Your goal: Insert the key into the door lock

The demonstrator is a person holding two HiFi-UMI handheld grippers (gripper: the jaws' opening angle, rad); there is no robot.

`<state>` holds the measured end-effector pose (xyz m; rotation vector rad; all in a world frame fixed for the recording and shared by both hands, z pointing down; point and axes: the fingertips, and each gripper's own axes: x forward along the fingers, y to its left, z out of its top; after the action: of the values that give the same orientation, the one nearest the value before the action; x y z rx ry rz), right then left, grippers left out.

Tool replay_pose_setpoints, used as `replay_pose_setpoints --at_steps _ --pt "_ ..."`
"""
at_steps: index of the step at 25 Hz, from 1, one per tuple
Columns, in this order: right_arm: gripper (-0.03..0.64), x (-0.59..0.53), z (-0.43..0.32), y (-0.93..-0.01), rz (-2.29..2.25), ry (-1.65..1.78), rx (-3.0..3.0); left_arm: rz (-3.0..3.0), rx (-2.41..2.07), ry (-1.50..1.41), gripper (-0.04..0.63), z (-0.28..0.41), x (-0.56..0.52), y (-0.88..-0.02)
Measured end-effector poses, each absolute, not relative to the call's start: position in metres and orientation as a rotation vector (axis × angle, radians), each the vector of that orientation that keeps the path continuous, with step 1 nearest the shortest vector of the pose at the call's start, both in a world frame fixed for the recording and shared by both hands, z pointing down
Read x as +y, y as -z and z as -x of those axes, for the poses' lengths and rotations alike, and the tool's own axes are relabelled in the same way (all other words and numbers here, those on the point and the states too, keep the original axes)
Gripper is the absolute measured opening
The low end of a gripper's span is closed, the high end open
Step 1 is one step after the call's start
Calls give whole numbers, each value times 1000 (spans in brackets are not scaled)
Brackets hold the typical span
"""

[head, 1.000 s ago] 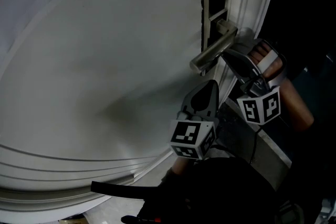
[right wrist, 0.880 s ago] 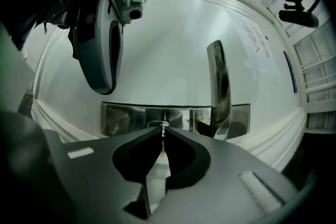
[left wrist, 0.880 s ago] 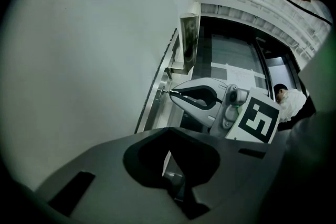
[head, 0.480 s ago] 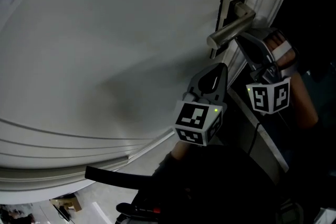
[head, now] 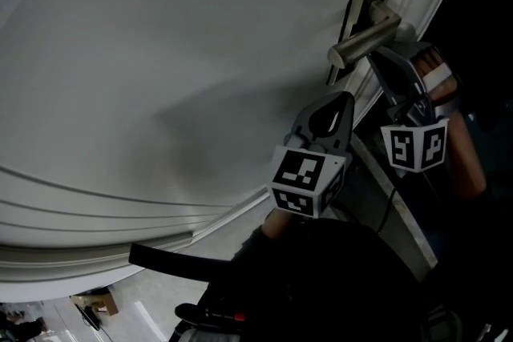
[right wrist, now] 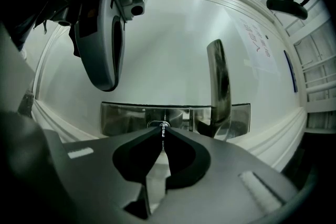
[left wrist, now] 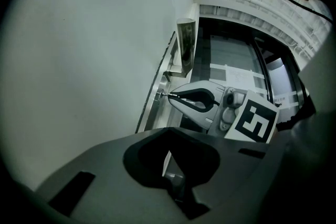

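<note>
Sticking out of the right hand-held gripper (right wrist: 163, 132), the key (right wrist: 163, 127) touches the lock (right wrist: 153, 124).

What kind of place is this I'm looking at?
Most likely a doorway in a building. There is a white moulded door and a metal lever handle on a lock plate. The right gripper holds a key at the lock.
</note>
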<state>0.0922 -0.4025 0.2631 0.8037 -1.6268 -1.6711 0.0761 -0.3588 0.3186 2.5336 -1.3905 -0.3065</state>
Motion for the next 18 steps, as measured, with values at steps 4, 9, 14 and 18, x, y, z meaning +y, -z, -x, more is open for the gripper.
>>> replay_pose_setpoints --at_steps 4,9,14,18 --pt "12 -403 -92 -264 -804 1677 -1621 -2525 -1389 302 0 -75 -361 -320" --pt "12 -402 -92 -263 -810 1665 -1631 -2525 -1379 311 0 -76 -360 -320" --pt "12 -402 -92 -263 -801 1679 -1613 -2522 -1383 315 0 -76 -361 -320" --pt "12 -402 -92 -263 -810 1669 -1621 -2524 -1381 310 0 -76 -361 -321"
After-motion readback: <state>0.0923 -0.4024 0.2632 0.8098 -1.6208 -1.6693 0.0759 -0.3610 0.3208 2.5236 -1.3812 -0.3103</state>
